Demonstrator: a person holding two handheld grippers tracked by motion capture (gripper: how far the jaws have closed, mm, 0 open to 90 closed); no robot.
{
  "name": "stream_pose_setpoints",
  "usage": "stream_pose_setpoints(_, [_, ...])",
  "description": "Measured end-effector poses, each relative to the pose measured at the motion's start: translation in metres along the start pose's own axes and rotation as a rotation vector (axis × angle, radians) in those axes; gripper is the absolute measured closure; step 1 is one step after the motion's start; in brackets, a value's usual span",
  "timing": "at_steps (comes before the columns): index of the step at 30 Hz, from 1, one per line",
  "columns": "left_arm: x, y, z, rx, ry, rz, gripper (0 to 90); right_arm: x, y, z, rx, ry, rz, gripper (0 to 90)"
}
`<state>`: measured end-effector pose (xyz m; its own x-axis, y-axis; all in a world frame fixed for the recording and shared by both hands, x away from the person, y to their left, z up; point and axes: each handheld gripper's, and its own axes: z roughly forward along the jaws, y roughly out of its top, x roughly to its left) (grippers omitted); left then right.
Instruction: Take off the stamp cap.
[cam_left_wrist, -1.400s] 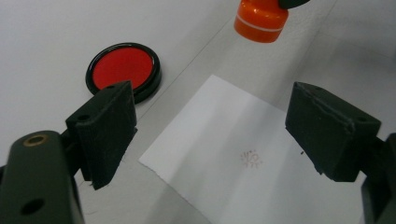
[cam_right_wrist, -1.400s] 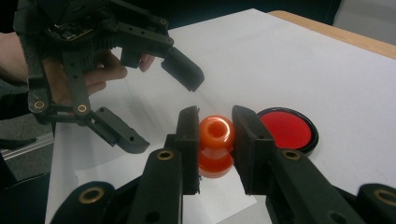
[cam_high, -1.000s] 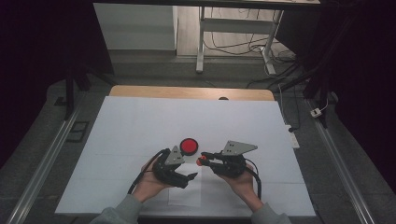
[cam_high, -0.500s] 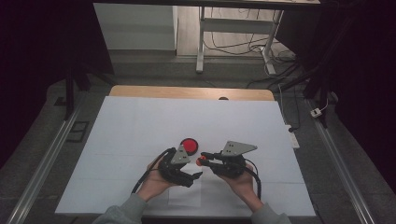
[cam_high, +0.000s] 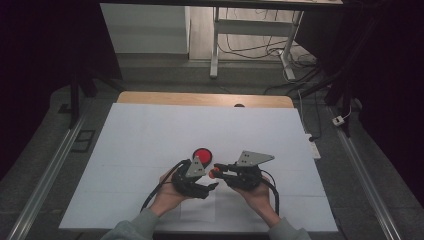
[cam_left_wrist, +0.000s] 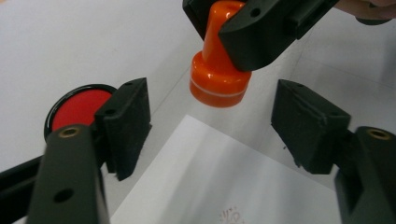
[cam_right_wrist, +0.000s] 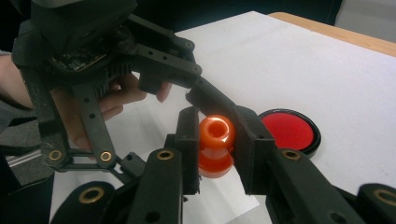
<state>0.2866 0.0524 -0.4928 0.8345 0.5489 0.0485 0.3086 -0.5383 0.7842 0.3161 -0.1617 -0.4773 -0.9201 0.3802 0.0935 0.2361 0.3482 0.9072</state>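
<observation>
An orange stamp (cam_right_wrist: 215, 135) hangs above the table with my right gripper (cam_right_wrist: 217, 140) shut on its knobbed handle. Its round base (cam_left_wrist: 217, 81) points down over a small white paper sheet (cam_left_wrist: 224, 186). My left gripper (cam_left_wrist: 215, 126) is open. Its jaws have just been closing, and the stamp's base sits just ahead of the gap, untouched by either pad. In the high view the left gripper (cam_high: 212, 185) and right gripper (cam_high: 216, 173) meet nose to nose near the table's front, with the stamp (cam_high: 213, 174) between them. A round red ink pad (cam_high: 202, 154) lies just behind them.
The white table top (cam_high: 150, 135) stretches wide to the left, right and back, ending in a wooden strip (cam_high: 200, 99). Metal rails (cam_high: 45, 175) flank the table. Faint red marks (cam_left_wrist: 231, 215) show on the paper below the left gripper.
The left gripper has edged slightly up towards the stamp and its jaws have narrowed. The right gripper and the stamp have stayed put.
</observation>
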Motion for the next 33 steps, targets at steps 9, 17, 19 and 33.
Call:
stream_pose_setpoints(9, [-0.0005,0.0001,-0.0006,-0.022,0.007,0.007,43.5,-0.0013,-0.001,0.0005,-0.006,0.005,0.017,72.0])
stream_pose_setpoints(17, [-0.0008,0.0001,0.0002,-0.022,-0.002,0.015,51.0,-0.0023,-0.0016,0.0003,-0.019,0.014,0.032,72.0])
stream_pose_setpoints(19, [-0.0004,0.0001,0.0001,-0.022,-0.003,0.015,53.3,-0.0023,-0.0017,0.0004,-0.021,0.015,0.035,72.1])
stream_pose_setpoints(33, [0.0008,-0.0006,0.001,-0.009,-0.02,0.016,60.2,-0.0029,-0.0023,0.0005,-0.032,0.019,0.044,72.1])
